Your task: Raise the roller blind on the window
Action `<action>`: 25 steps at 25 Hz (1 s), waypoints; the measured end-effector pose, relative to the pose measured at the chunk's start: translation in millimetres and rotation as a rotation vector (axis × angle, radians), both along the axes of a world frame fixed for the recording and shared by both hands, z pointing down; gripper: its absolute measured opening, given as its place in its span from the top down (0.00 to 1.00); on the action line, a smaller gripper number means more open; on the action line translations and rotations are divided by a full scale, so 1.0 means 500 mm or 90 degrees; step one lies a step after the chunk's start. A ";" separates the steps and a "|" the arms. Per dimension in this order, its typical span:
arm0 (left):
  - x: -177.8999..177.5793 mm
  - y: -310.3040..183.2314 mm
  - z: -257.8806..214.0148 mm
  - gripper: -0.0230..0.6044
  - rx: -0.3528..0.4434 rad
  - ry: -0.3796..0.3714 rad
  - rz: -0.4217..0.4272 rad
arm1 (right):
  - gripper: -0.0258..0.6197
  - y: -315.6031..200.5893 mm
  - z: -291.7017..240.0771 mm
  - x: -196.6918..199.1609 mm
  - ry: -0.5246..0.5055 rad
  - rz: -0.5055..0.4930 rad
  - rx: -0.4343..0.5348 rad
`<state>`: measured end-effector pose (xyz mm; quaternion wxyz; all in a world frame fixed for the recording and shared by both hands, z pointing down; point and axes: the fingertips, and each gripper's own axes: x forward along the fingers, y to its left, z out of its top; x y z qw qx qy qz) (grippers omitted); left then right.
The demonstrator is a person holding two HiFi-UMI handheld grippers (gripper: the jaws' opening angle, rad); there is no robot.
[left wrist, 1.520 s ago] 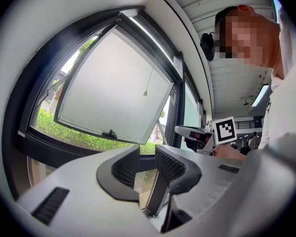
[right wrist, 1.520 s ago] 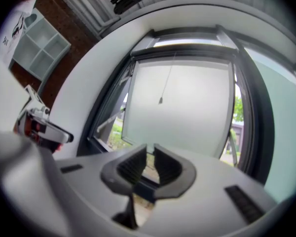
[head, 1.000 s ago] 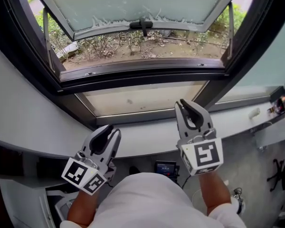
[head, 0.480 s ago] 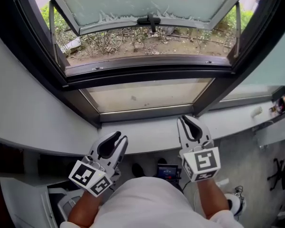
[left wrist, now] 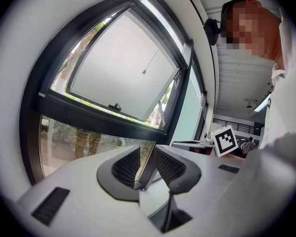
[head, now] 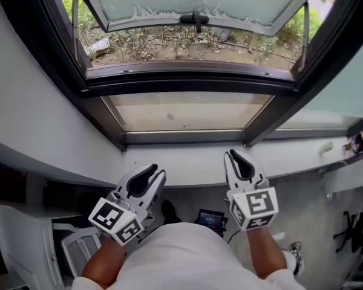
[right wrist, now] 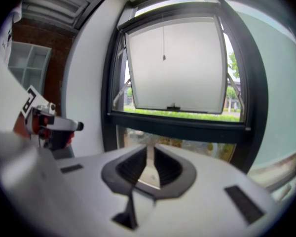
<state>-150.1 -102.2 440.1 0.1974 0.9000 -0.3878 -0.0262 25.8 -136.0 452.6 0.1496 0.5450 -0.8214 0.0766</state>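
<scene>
- Window wall, white sill (head: 193, 165) and dark window frame (head: 187, 83) form the backdrop; against it we hold both tools low, at the sill's near edge.
- Left gripper (left wrist: 147, 149): jaws parted, with a clear gap between the pads and nothing in it.
- Right gripper (right wrist: 150, 149): jaws nearly together, with only a thin slit of light between the pads and nothing gripped.
- Beyond the jaws: the lower fixed pane (head: 187, 110) stands just past the sill's far edge; above it the open sash (right wrist: 175, 63) tilts outward over the garden.
- Pull cord (right wrist: 164, 57): it hangs free with its small pendant in front of the sash, well above both grippers and touched by neither.
- Roller blind: no fabric covers either pane; we take it to be rolled up above the frame's top edge, out of sight.
- Progress, as we judge it: the raise appears complete, and nothing seems left but to leave the cord hanging and withdraw.
</scene>
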 end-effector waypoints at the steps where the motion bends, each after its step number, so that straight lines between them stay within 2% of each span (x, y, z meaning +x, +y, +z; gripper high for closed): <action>1: 0.013 0.010 -0.001 0.79 -0.001 0.001 0.000 | 0.87 0.010 0.000 0.008 0.000 -0.003 0.000; 9: 0.130 0.104 0.001 0.79 -0.003 0.006 -0.009 | 0.87 0.109 0.005 0.102 0.010 -0.032 -0.008; 14: 0.179 0.159 0.006 0.79 -0.004 0.002 -0.024 | 0.87 0.157 0.013 0.147 0.006 -0.050 -0.010; 25: 0.216 0.243 0.016 0.79 -0.006 -0.004 -0.060 | 0.87 0.218 0.016 0.168 -0.005 -0.090 -0.001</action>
